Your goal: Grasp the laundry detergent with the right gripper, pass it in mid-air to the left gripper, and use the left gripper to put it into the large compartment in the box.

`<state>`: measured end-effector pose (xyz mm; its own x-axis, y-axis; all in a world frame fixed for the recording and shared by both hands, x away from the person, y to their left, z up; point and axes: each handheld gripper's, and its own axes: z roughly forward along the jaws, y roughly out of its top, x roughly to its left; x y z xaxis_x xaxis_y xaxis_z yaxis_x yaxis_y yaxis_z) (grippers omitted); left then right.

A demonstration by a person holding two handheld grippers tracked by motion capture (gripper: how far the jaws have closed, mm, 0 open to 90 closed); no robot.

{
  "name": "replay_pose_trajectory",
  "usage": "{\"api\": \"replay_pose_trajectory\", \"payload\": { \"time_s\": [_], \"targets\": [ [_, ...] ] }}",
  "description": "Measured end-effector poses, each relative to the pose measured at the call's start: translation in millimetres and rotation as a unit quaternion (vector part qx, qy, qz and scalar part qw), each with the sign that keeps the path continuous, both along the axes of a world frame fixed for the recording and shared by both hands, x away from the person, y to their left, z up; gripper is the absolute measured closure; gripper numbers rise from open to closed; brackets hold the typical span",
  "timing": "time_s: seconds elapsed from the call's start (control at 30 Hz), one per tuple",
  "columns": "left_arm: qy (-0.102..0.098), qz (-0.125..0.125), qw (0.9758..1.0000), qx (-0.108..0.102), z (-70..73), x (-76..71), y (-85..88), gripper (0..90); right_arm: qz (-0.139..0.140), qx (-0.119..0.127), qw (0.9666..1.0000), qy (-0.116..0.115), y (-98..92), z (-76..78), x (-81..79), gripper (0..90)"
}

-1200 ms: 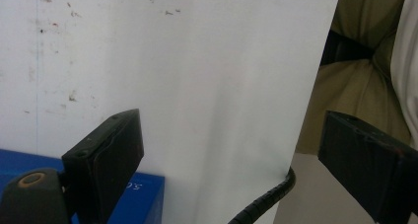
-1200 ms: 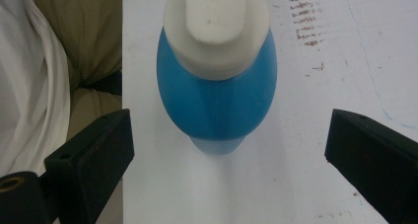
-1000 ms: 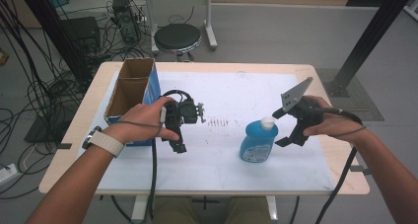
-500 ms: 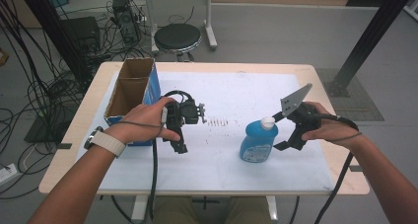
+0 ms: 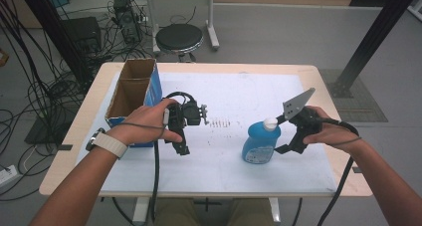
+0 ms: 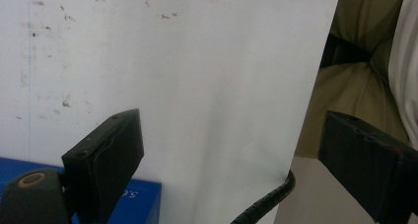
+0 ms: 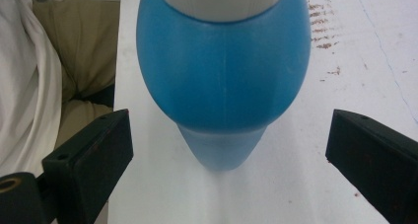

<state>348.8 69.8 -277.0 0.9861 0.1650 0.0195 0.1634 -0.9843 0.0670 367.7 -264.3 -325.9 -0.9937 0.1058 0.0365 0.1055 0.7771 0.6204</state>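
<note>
The right gripper (image 5: 291, 134) has its jaws spread either side of the blue bottle (image 5: 261, 141), lower right of centre on the counter (image 5: 318, 76). It should centre on the smooth, bulging plastic body before closing, since rounded walls may slip. The left gripper (image 5: 181, 136), jaws spread and empty, sits mid-left.

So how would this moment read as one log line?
right gripper: open, at bottle | left gripper: open, empty | bottle: upright | box: open
</note>
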Motion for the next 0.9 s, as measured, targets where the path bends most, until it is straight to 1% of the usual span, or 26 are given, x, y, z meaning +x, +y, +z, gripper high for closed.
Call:
{"api": "replay_pose_trajectory", "payload": {
  "time_s": [0.3,0.57,0.6,0.9],
  "targets": [
    [0.001,-0.001,1.0,-0.002,-1.9,1.1,-2.2,10.6,0.001,-0.001,1.0,-0.002,1.7,-3.1,0.6,4.2],
    [0.003,0.0,1.0,0.001,-1.4,1.9,-1.5,10.6,0.001,-0.001,1.0,-0.003,2.4,-3.8,1.6,4.2],
    [0.002,0.002,1.0,-0.002,-1.9,1.5,-1.1,10.6,0.002,0.0,1.0,-0.004,2.6,-3.9,1.8,4.2],
    [0.002,0.003,1.0,0.0,-0.6,1.2,0.6,10.6,-0.002,-0.002,1.0,-0.002,2.6,-3.7,2.0,4.3]
  ]
}}
